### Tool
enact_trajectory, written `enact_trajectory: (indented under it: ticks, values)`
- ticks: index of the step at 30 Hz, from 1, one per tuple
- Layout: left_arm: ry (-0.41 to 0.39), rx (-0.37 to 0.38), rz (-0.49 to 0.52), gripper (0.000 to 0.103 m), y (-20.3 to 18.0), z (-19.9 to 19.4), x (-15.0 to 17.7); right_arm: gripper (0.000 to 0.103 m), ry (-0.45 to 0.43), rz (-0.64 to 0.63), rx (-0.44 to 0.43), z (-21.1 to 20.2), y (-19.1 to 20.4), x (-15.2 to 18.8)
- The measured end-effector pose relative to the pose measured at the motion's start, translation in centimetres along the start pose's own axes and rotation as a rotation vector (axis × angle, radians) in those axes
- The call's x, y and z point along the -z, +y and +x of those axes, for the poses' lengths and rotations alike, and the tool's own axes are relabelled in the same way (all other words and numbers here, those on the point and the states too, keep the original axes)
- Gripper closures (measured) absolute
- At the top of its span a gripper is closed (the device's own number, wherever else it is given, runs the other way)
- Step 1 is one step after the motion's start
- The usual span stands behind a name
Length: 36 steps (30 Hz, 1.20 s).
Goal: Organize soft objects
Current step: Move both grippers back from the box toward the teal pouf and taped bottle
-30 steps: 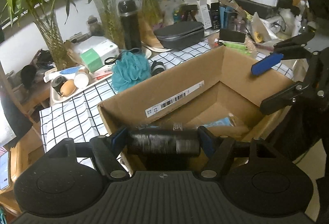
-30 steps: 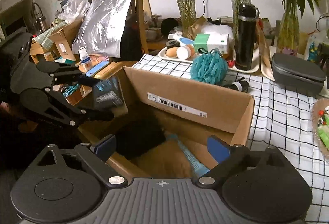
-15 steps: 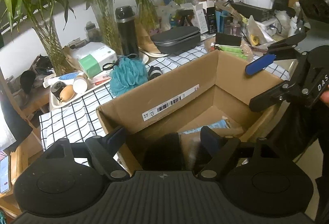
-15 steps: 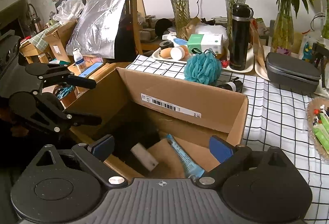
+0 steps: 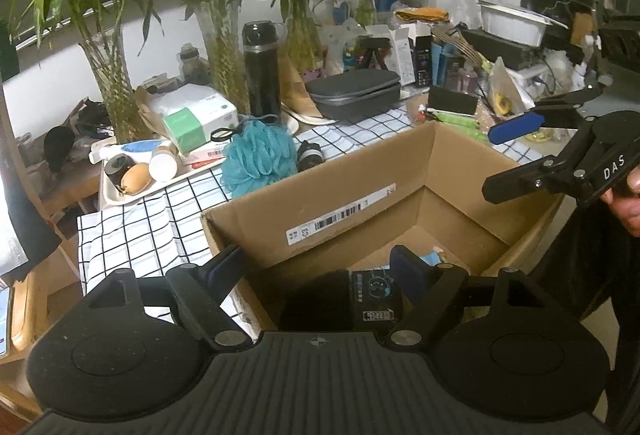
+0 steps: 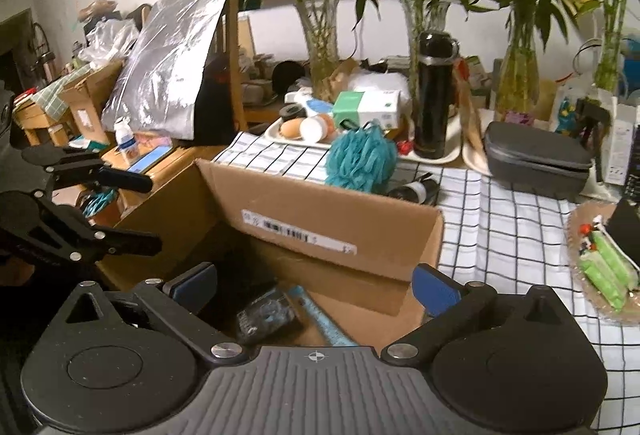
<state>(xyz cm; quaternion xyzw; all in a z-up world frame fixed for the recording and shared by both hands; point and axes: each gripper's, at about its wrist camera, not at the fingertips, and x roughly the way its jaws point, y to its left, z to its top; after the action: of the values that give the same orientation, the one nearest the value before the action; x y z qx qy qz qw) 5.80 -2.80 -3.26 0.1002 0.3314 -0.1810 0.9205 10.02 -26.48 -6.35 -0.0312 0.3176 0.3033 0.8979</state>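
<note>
Both my tongs over the cardboard box [image 5: 360, 187] on the checked desk [image 6: 512, 231]. Left tongs [image 5: 320, 271] wide apart, nothing held; black packet [image 5: 372, 295] lies in box below them. Right tongs [image 6: 312, 287] empty, jaws opening, nothing btwn. Teal bath pouf [image 5: 258, 159] on desk just behind box.

Black flask [image 5: 262, 69] upright, grey zip case [image 5: 354, 93], bamboo vases [image 5: 110, 85], checked tablecloth [image 6: 516, 235]
</note>
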Motion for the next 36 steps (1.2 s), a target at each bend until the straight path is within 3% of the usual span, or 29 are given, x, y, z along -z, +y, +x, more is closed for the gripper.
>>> enact_trajectory:
  ticks: [6, 30, 36]
  values:
    - [-0.022, -0.007, -0.032, 0.023, 0.5, -0.3, 0.1, 0.000, -0.021, 0.014, 0.044, -0.1, -0.4, -0.2]
    - [-0.080, 0.005, -0.155, 0.023, 2.7, -0.4, -0.2, 0.000, -0.012, 0.008, 0.081, 0.3, -0.2, -0.3]
    - [-0.095, -0.022, -0.186, 0.023, 3.6, -0.1, -0.4, 0.000, -0.008, -0.014, 0.101, 0.9, -0.2, -0.6]
